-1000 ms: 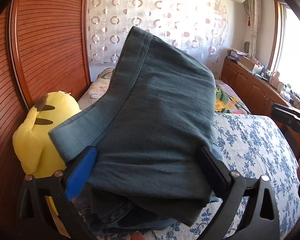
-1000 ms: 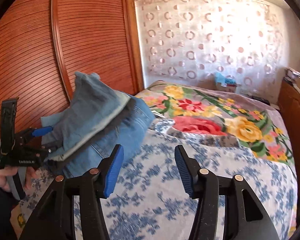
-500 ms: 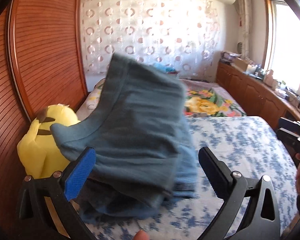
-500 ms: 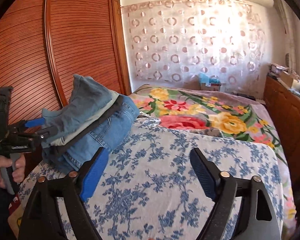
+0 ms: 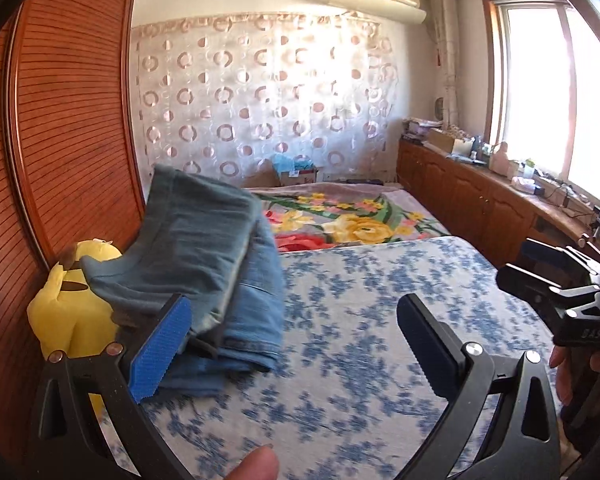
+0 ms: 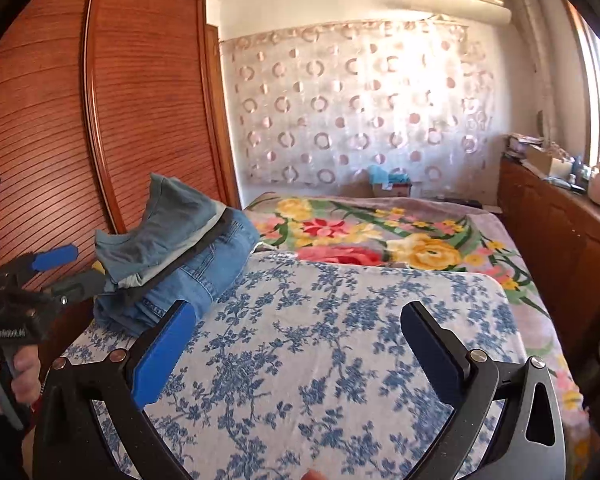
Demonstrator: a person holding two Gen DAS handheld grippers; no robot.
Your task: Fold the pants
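Observation:
A stack of folded pants [image 5: 204, 256], grey-blue pairs on top of denim jeans, rests at the left edge of the bed against the wardrobe; the right wrist view shows the stack [image 6: 172, 256] too. My left gripper [image 5: 296, 344] is open and empty, its blue pad [image 5: 160, 352] just in front of the stack's near corner. In the right wrist view the left gripper [image 6: 86, 267] is held by a hand at the stack's left side. My right gripper [image 6: 296, 332] hovers over the blue-flowered sheet [image 6: 320, 360], jaws opening wide with nothing between them.
A yellow plush toy [image 5: 68, 308] sits between the stack and the slatted wooden wardrobe [image 5: 68, 140]. A floral blanket [image 6: 400, 240] covers the far half of the bed. Low wooden cabinets [image 5: 472, 200] with clutter line the right wall under the window.
My left gripper has pulled back from the stack, which was between its jaws and now lies to its left. My right gripper has opened wider and drawn back too.

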